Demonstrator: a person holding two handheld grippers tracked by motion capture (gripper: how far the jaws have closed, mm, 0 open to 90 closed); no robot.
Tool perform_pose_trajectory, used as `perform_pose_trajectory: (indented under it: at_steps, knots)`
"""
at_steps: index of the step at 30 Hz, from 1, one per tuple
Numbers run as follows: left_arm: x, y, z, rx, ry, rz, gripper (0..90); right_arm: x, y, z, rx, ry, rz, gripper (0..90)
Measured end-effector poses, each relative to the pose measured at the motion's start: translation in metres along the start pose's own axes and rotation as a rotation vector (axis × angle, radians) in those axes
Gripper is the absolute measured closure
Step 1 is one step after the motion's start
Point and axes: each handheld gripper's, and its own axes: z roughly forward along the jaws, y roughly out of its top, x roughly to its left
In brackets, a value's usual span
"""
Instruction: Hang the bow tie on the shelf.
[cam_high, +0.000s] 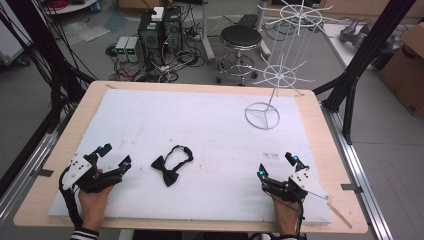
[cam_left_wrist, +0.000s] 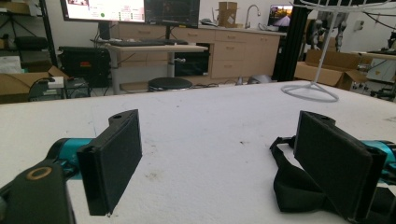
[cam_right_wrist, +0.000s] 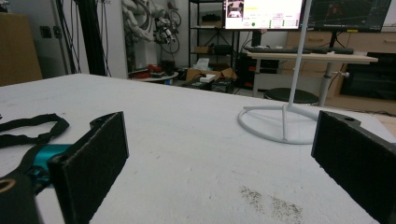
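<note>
— Why do both hands sit so low at the near edge of the table (cam_high: 320, 145)?

— Looks like a start pose to me. The bow tie (cam_high: 171, 165) lies flat between them, nearer the left claw (cam_high: 114, 156), and the white wire rack (cam_high: 280, 75) stands at the far right, maybe where it's meant to hang.

— Are the claws gripping anything?

— No. The left one gapes wide, empty, the tie just beside one jaw. The right claw (cam_high: 276, 165) is wide too, holding nothing.

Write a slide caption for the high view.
Both open grippers, left and right, rest on the white table flanking a black bow tie.
</note>
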Motion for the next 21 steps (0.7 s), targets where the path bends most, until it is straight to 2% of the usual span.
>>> perform_pose_trajectory:
  at_steps: [8, 11, 15, 16, 17, 18, 20, 21]
  knots:
    - [-0.002, 0.000, 0.000, 0.012, 0.000, 0.026, 15.6, -0.001, 0.000, 0.000, -0.004, -0.002, 0.005, 2.8]
    - [-0.002, 0.001, 0.000, 0.015, -0.003, 0.018, 15.6, 0.000, 0.000, 0.000, -0.004, -0.004, 0.002, 2.8]
    - [-0.002, 0.001, -0.001, 0.031, -0.034, -0.009, 16.5, -0.001, 0.000, 0.001, 0.002, -0.004, 0.001, 2.8]
    - [-0.004, 0.003, 0.000, 0.052, -0.054, -0.022, 16.0, 0.000, 0.000, 0.001, 0.006, -0.003, 0.002, 2.8]
    - [-0.004, 0.003, 0.000, 0.052, -0.054, -0.022, 15.5, 0.000, 0.000, 0.001, 0.006, -0.003, 0.002, 2.8]
    - [-0.005, 0.007, 0.003, 0.084, -0.064, -0.001, 15.5, 0.000, 0.001, 0.001, 0.012, -0.004, 0.003, 2.8]
    - [-0.011, 0.020, 0.008, 0.119, -0.110, 0.017, 15.5, 0.000, 0.001, 0.001, 0.012, -0.004, 0.003, 2.8]
    - [-0.011, 0.020, 0.008, 0.119, -0.110, 0.017, 15.5, 0.000, 0.001, 0.001, 0.012, -0.004, 0.003, 2.8]
